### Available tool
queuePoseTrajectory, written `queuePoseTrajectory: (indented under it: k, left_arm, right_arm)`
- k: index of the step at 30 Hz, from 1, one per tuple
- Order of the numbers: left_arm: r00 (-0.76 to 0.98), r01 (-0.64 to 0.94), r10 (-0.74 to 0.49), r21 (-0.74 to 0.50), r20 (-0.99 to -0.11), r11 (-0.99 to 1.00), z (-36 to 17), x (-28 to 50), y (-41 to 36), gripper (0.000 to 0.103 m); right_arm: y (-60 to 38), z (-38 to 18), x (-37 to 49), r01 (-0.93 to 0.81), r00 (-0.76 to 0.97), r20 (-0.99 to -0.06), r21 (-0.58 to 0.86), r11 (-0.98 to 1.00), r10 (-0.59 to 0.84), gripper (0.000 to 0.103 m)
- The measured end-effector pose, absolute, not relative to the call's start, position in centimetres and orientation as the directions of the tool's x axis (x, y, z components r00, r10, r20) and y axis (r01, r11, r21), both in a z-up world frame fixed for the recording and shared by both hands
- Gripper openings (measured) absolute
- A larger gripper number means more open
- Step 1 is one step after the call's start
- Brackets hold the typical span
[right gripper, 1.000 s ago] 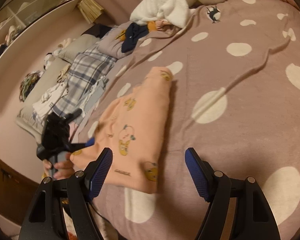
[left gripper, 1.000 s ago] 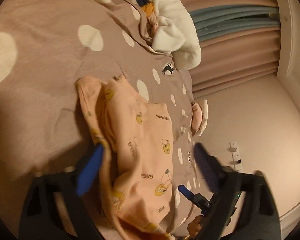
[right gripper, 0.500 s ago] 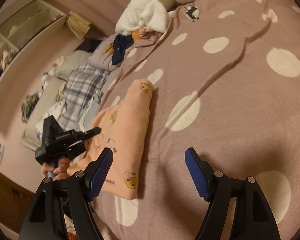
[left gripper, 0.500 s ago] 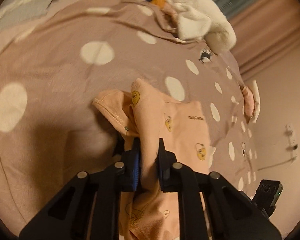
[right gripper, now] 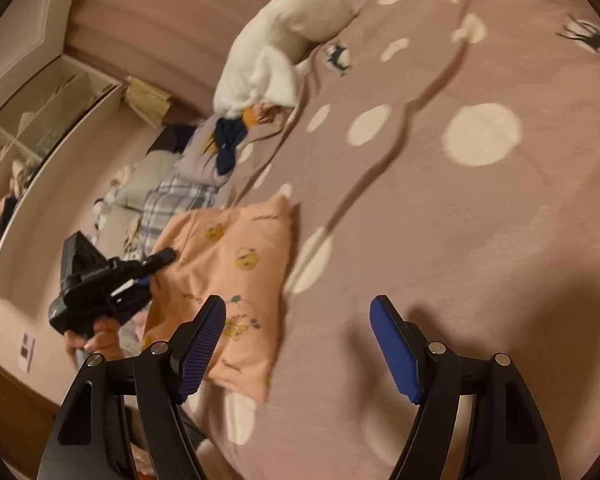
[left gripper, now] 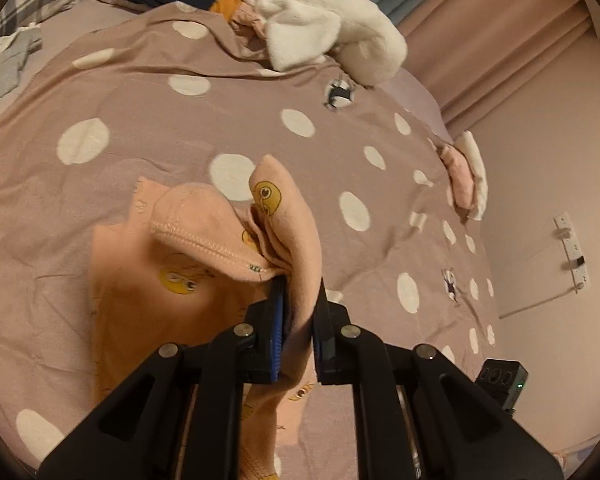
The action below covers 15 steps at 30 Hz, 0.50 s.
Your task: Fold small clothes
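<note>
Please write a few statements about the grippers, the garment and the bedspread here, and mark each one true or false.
1. The left gripper is shut on a fold of the peach garment. True.
2. The right gripper is clamped on the garment too. False: its jaws stand open, with nothing between them.
3. The bedspread is plain grey. False: it is mauve with white dots.
4. A white fluffy item lies at the far end of the bed. True.
</note>
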State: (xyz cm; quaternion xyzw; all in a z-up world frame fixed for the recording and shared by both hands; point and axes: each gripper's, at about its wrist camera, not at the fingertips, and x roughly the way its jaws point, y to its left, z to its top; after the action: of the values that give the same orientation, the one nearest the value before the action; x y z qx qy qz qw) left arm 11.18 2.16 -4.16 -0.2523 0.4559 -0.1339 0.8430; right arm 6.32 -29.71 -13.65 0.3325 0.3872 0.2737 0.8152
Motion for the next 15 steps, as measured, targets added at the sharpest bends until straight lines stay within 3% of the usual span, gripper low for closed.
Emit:
queuePoseTrajectory:
  k: [8, 15]
  left_arm:
    - [0.519, -0.04, -0.499, -0.603, -0.694, 0.797, -4.7, 12.9, 2.9, 0.012]
    - [0.519, -0.309, -0.26, -0.462, -0.814, 0.831, -9.5, 11.3, 11.0, 0.008]
  right_arm:
    - [-32.3, -15.5, 5.7, -0.128, 0.552, -0.495, 0.745, 0.655, 0.671, 0.075]
    - [-31.6, -15.3, 5.9, -0.129, 0.549, -0.52, 0.721, 0.681, 0.654, 0.075]
